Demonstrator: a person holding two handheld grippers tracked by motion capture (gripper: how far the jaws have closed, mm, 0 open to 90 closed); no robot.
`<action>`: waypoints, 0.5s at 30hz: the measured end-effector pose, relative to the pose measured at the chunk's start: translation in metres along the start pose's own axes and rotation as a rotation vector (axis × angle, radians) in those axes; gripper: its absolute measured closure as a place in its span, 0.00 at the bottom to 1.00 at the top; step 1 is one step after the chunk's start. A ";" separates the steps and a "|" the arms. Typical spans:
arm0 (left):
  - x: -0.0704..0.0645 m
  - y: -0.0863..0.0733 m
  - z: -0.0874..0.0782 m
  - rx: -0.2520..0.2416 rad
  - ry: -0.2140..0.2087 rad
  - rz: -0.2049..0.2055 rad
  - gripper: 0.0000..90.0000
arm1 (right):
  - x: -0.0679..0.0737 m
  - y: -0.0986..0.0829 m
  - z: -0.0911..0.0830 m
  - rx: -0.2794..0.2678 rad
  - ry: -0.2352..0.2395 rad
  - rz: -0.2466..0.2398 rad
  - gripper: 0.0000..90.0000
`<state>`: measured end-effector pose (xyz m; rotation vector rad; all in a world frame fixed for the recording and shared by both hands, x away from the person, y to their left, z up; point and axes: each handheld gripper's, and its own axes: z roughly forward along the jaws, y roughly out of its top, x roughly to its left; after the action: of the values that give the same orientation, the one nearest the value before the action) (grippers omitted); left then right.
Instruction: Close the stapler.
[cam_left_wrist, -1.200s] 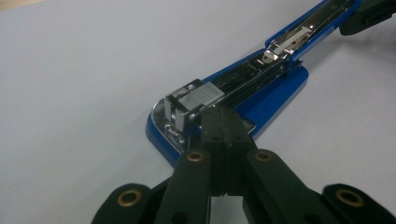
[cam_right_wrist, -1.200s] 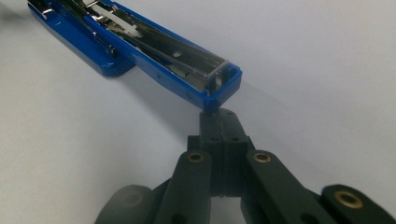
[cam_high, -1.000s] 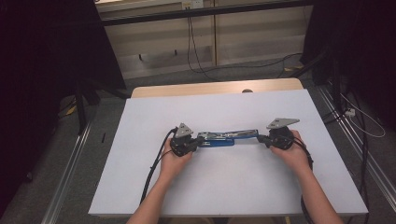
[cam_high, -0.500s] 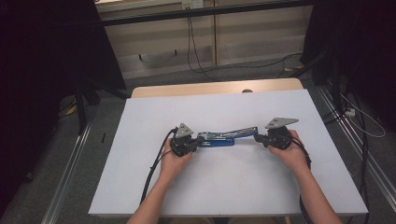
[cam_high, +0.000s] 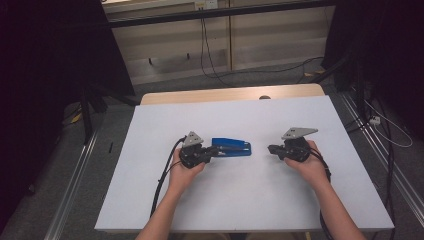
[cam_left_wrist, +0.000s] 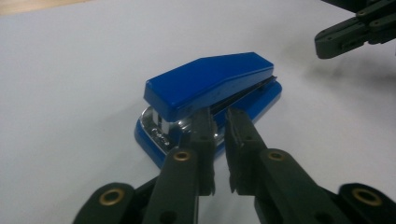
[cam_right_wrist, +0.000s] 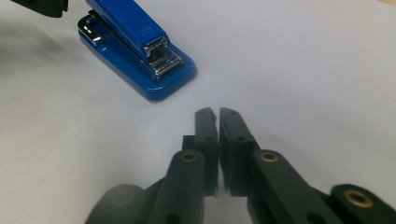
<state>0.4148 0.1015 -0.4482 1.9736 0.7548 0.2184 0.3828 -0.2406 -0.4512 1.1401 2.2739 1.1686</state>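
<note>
Left gripper (cam_high: 212, 151): jaws nearly together, tips at blue stapler's (cam_high: 231, 148) hinge end, gripping nothing | right gripper (cam_high: 271, 149): jaws closed, empty, near | table (cam_high: 150, 200): white | stapler: mid-table, lying flat | advice: open jaws before squeezing its sides.

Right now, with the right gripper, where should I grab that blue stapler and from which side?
Probably across the blue stapler's two long flat sides, near the middle, coming down from above. It lies flat on the white table, and its sloped top would likely slip. The right gripper sits apart, off its stapling end, jaws shut, so open first.
</note>
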 end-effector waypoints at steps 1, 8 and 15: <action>0.000 0.000 -0.001 -0.001 -0.010 0.006 0.85 | 0.001 0.000 -0.001 -0.006 0.008 0.002 0.92; -0.005 0.004 -0.009 -0.015 -0.017 0.016 0.61 | 0.006 -0.002 -0.009 -0.040 0.015 0.038 0.73; -0.008 0.008 -0.022 -0.017 -0.018 0.029 0.34 | 0.015 -0.005 -0.024 -0.084 0.019 0.049 0.54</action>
<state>0.4019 0.1107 -0.4290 1.9687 0.7105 0.2240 0.3565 -0.2434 -0.4398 1.1634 2.2005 1.2860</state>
